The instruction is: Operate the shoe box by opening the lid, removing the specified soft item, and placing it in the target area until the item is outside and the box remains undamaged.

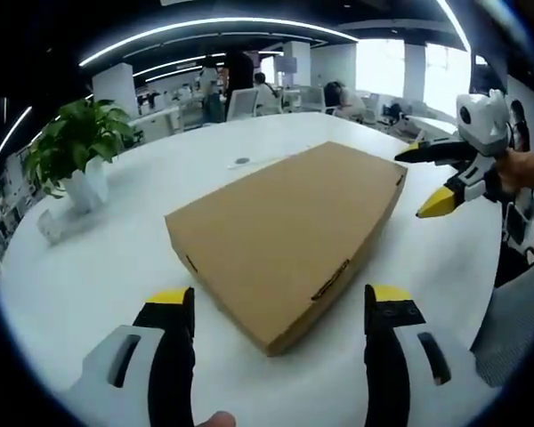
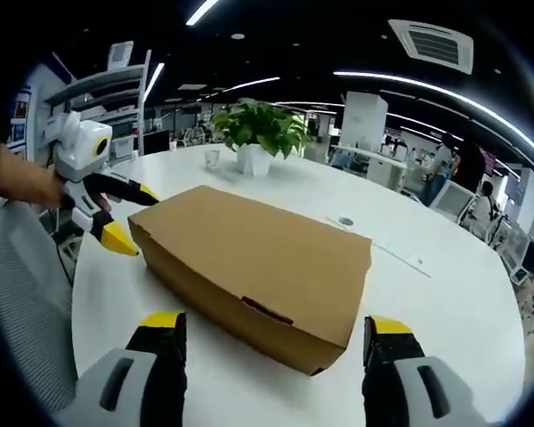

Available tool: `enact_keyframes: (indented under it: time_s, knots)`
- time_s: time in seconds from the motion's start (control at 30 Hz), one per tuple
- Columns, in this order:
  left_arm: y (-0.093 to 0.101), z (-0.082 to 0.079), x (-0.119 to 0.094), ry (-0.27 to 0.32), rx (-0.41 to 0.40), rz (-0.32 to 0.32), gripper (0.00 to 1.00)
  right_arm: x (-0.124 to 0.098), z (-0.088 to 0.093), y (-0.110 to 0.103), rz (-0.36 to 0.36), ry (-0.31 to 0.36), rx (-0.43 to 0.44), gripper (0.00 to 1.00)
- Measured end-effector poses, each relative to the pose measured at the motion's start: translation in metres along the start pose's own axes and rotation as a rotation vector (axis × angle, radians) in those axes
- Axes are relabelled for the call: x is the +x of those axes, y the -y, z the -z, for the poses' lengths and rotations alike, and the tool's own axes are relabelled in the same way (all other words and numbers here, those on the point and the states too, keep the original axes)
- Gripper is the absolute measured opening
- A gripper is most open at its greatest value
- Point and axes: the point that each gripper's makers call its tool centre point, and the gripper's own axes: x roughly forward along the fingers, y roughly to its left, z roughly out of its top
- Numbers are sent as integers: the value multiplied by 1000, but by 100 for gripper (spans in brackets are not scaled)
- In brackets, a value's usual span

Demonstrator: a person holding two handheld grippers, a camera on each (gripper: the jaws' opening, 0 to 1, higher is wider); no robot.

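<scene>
Closed flat brown cardboard shoe box (image 1: 289, 236) lies on the round white table (image 1: 89, 276).
Left gripper (image 1: 280, 302) and right gripper (image 2: 276, 331) hover near it, jaws wide, holding nothing.

Shoe box (image 1: 289, 236): plain brown cardboard, flat, low, rectangular; lid shut, tuck tabs seated in slots along its front edge; lies flat on the white table; ahead of the left gripper (image 1: 280, 311), one corner pointing between its spread jaws; right gripper (image 2: 276, 334) faces a long side, near corner close before its open jaws.
</scene>
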Motion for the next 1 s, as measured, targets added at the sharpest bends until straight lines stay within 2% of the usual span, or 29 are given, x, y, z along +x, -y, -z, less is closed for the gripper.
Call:
enact_keyframes:
  time_s: [0.2,0.4,0.7,1.0]
  knots:
    - [3,1,7,-2,-20,4,76,9,0,7,-2,1,34,75]
    - [0,1,12,7,-61,-25,77,18,0,10,1,8,61,70]
    - [0,2,17,6,-82,-42,79,21,3,7,-24,7,90,71]
    - [-3,2,17,7,-79,-28,77,21,3,3,-11,26,103,70]
